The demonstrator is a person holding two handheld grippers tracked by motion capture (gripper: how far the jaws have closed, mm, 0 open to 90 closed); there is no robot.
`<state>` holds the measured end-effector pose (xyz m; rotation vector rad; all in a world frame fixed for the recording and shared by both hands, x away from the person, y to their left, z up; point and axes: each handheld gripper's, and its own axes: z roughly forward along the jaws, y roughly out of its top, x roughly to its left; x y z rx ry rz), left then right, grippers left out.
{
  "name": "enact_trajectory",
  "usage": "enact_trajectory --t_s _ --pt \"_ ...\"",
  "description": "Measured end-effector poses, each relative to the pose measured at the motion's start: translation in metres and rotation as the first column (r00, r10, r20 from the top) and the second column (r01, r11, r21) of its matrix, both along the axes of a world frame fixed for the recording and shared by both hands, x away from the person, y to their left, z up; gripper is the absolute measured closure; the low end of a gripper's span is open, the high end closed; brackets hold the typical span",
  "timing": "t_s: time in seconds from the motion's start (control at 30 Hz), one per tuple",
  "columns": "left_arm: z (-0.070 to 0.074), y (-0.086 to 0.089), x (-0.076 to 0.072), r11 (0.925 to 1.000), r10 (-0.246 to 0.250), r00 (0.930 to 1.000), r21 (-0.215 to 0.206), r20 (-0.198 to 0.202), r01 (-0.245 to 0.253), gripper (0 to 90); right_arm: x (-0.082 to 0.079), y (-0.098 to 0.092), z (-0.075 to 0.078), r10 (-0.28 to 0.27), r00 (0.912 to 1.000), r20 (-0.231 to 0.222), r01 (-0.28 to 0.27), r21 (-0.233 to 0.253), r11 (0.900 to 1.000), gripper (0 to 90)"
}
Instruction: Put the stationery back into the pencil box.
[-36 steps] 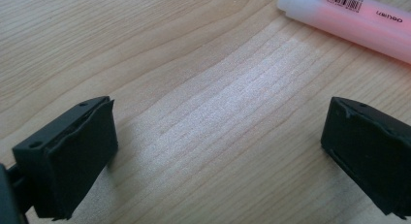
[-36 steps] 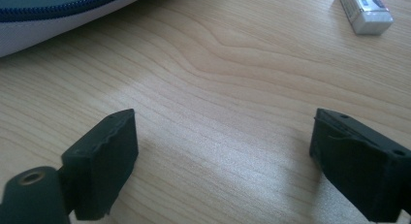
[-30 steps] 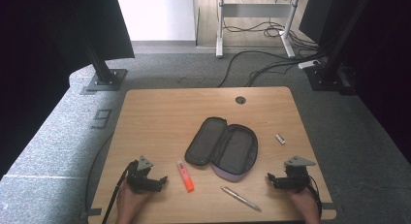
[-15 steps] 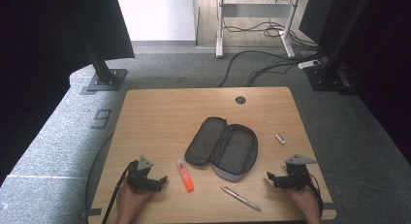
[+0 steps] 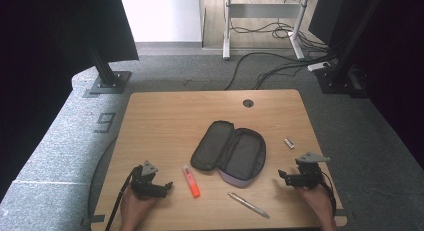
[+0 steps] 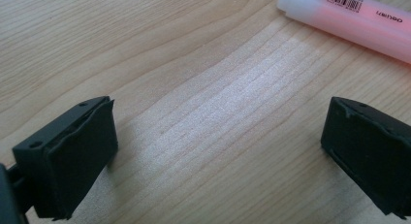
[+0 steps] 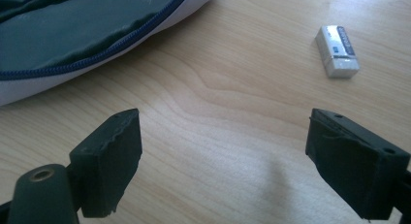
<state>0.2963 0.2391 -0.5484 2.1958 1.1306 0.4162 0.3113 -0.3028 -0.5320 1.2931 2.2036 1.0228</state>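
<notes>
Orange highlighter pen with translucent cap (image 5: 190,181) lies flat on the light wood table (image 5: 165,121), just beside my left gripper (image 5: 167,187), not touching. In the left gripper view the highlighter (image 6: 349,15) sits at the top right, beyond the jaws, barcode label up.

Change over the last second: almost none. My left gripper sat at the same near-left spot and nothing on the table has shifted. My right gripper (image 5: 281,178) looks much the same, maybe a slight settle toward me. So I judge the work hasn't really started: nothing picked, all items outside the case.

Open dark grey zip pencil case with pale lilac outside (image 5: 231,152) lies mid-table, both halves spread, seemingly empty. Silver metal pen (image 5: 248,205) lies near the front edge, between case and my right hand. Small white eraser in its sleeve (image 5: 289,143) sits just right of the case, apart from it; in the right gripper view the eraser (image 7: 338,52) is ahead of the jaws, case edge (image 7: 97,35) at the upper left.

Pose: both grippers low over the wood near the front edge, pointed inward at each other. Both wide open, holding nothing, bare table between the jaws. Left hand (image 5: 136,207) and right hand (image 5: 316,200) come in from the near edge.

Likely next move, I'd guess: left gripper goes for the highlighter.
</notes>
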Motion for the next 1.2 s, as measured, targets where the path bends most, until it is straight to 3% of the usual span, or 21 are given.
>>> enact_trajectory --t_s 0.3,0.6,0.93,1.2 --pt "0.0 0.0 0.0 1.0 0.0 1.0 0.0 0.0 0.0 0.0 0.011 -0.005 0.01 0.001 1.0 0.007 0.0 -0.032 0.999 15.6" --pt "0.0 0.0 0.0 1.0 0.0 1.0 0.0 0.0 0.0 0.0 0.027 -0.011 0.019 0.002 1.0 0.004 -0.002 -0.032 0.999 20.2" --pt "0.0 0.0 0.0 1.0 0.0 1.0 0.0 0.0 0.0 0.0 0.048 -0.013 0.03 -0.026 0.9996 0.012 0.026 0.007 1.0 20.7" --pt "0.0 0.0 0.0 1.0 0.0 1.0 0.0 0.0 0.0 0.0 0.069 -0.021 0.03 -0.044 0.999 0.001 0.044 -0.042 0.998 26.9"
